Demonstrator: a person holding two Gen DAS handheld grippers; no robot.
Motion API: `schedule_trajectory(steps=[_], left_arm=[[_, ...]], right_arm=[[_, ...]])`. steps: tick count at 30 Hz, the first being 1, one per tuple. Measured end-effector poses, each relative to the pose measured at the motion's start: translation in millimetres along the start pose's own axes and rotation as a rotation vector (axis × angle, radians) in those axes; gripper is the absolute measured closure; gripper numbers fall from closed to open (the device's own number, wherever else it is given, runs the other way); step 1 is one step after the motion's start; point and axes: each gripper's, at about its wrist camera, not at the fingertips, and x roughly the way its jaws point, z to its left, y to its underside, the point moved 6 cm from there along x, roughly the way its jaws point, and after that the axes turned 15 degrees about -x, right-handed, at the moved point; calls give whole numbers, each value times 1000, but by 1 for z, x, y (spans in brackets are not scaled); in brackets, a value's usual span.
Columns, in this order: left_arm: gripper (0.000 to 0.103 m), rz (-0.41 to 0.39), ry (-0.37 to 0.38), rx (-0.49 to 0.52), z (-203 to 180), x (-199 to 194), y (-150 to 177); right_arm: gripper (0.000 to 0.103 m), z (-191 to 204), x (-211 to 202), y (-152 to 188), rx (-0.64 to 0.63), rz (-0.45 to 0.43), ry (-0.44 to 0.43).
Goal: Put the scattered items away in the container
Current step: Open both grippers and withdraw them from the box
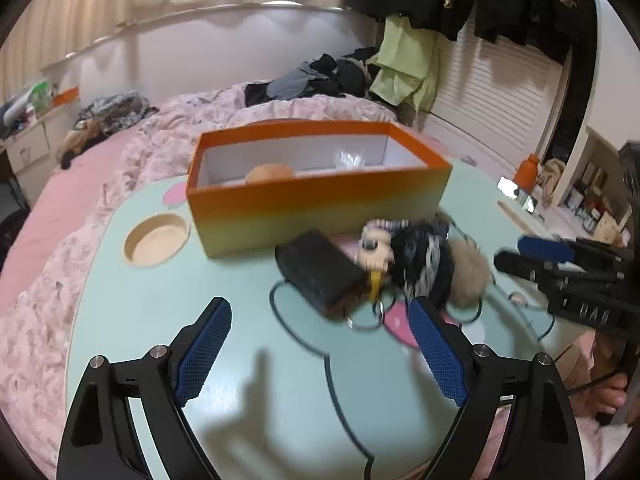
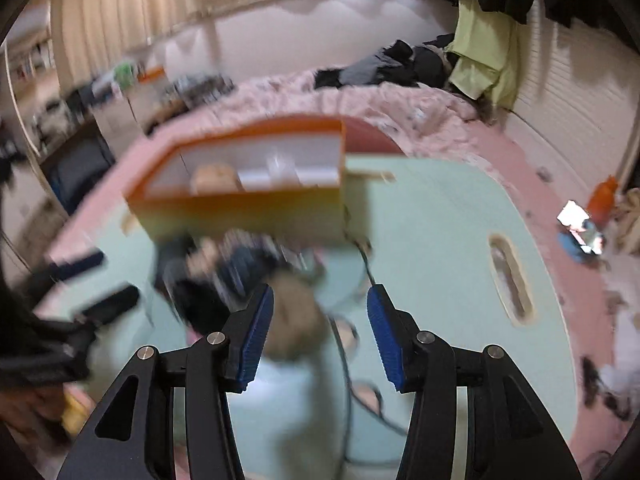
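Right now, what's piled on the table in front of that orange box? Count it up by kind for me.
Black pouch: 1
Small pale toy figure: 1
Black-and-white woolly bundle: 1
Tan fluffy ball: 1
Total: 4. The pile is blurred, so some pieces may be joined together.
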Motion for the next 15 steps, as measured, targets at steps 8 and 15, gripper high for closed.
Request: schedule_trajectory(steps=[8, 15], left_arm=[[13, -2, -76, 2, 10, 7, 12], [13, 17, -123, 15, 15, 20, 18]], right_arm=[[41, 13, 13, 31, -39, 63, 24], [26, 13, 11, 36, -30, 48, 31]])
